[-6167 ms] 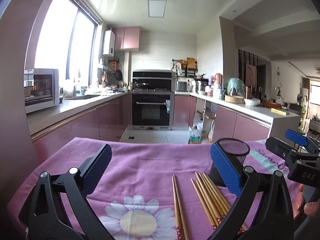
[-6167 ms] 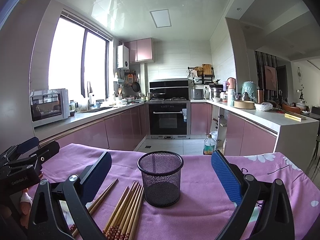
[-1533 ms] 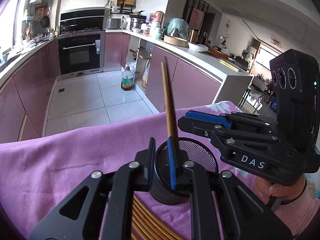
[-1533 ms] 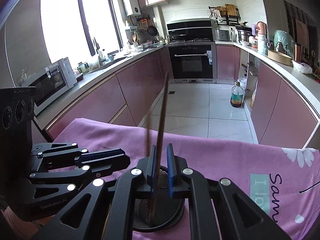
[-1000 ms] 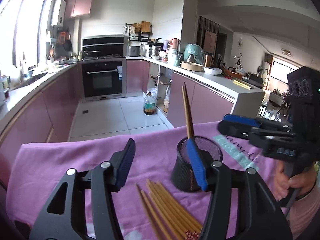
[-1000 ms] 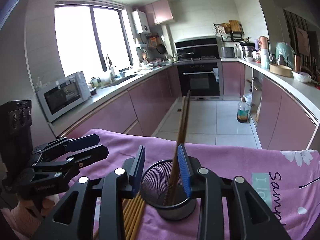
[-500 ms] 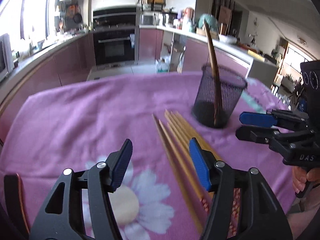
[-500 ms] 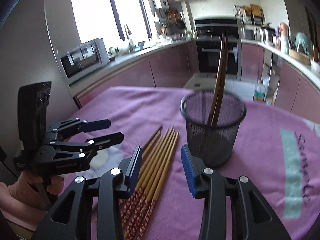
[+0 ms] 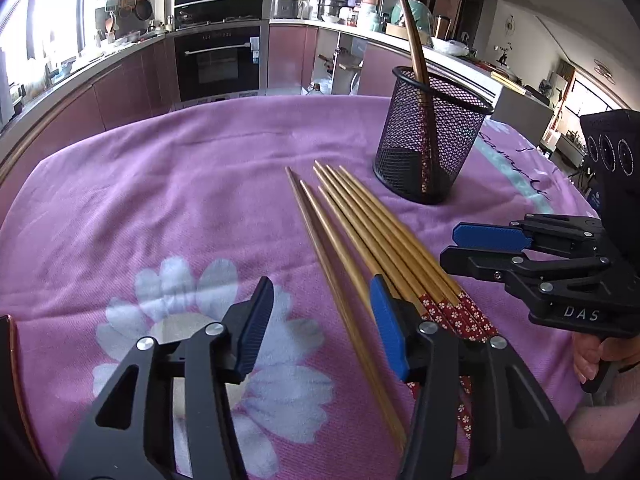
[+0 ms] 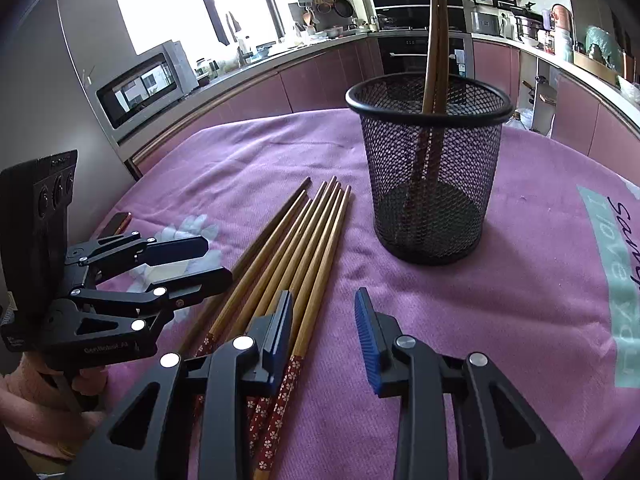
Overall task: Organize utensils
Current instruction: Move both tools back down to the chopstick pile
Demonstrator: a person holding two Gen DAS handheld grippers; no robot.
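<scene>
A black mesh cup (image 9: 432,136) (image 10: 428,160) stands upright on the purple cloth with two chopsticks (image 9: 416,52) (image 10: 434,44) leaning in it. Several wooden chopsticks (image 9: 360,232) (image 10: 296,252) with red flowered ends lie side by side on the cloth in front of the cup. My left gripper (image 9: 320,320) is open and empty, low over the near part of the loose chopsticks. My right gripper (image 10: 324,328) is open and empty, its left finger over their red ends. Each gripper shows in the other's view: the right one (image 9: 476,246) and the left one (image 10: 208,260).
The purple flowered cloth (image 9: 160,208) (image 10: 540,260) covers the table. A thin reddish object (image 10: 118,220) lies at the cloth's left edge. Behind are pink kitchen cabinets, an oven (image 9: 220,64) and a microwave (image 10: 140,84).
Both grippers let go of a chopstick each into the mesh cup, opened, drew back and dropped low over the loose chopsticks on the cloth.
</scene>
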